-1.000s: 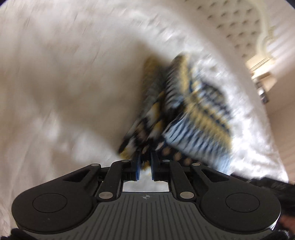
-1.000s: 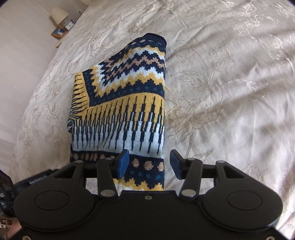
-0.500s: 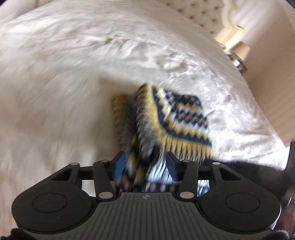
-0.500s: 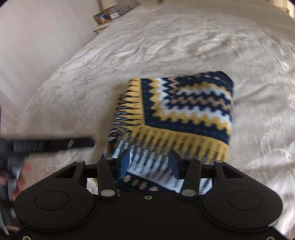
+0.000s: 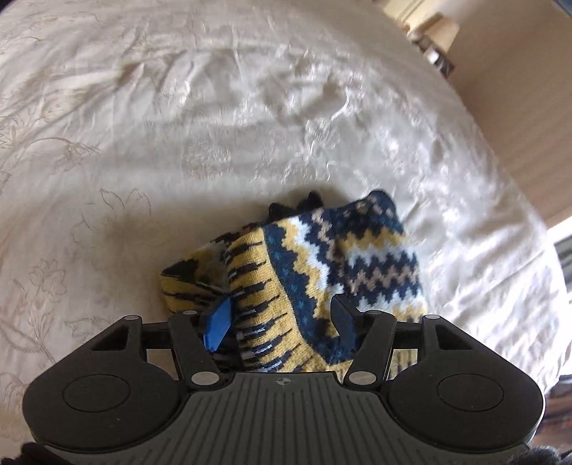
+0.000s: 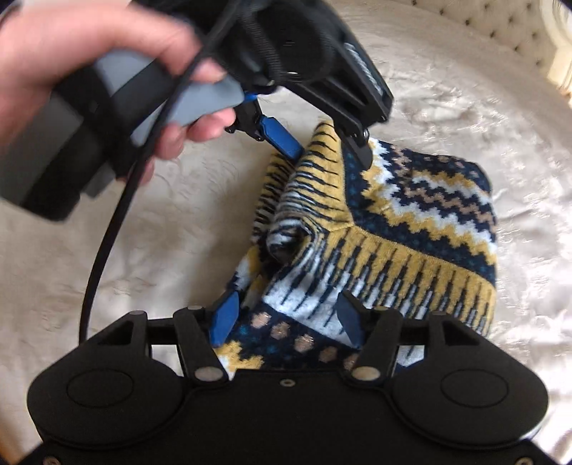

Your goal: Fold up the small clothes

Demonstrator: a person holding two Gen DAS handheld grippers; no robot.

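A small knitted sweater (image 6: 411, 229) with navy, yellow and white zigzag bands lies folded in a bundle on the cream bedspread (image 6: 107, 272). It also shows in the left wrist view (image 5: 339, 257). My left gripper (image 5: 282, 318) is open, its jaws astride the bundle's near yellow-striped edge. In the right wrist view the left gripper (image 6: 329, 150) comes down from above, held by a hand (image 6: 71, 60). My right gripper (image 6: 286, 314) is open with the dotted navy hem lying between its jaws.
The embroidered bedspread (image 5: 178, 125) spreads wide to the left and far side. A tufted headboard (image 6: 500, 25) is at the far right. A nightstand with a lamp (image 5: 439, 32) stands by the wall. A black cable (image 6: 103, 246) hangs from the left gripper.
My left gripper went from shut on the sweater to open and settled low over the bundle. The sweater dropped from hanging to a folded heap. The right gripper stayed open and swung round the hem.
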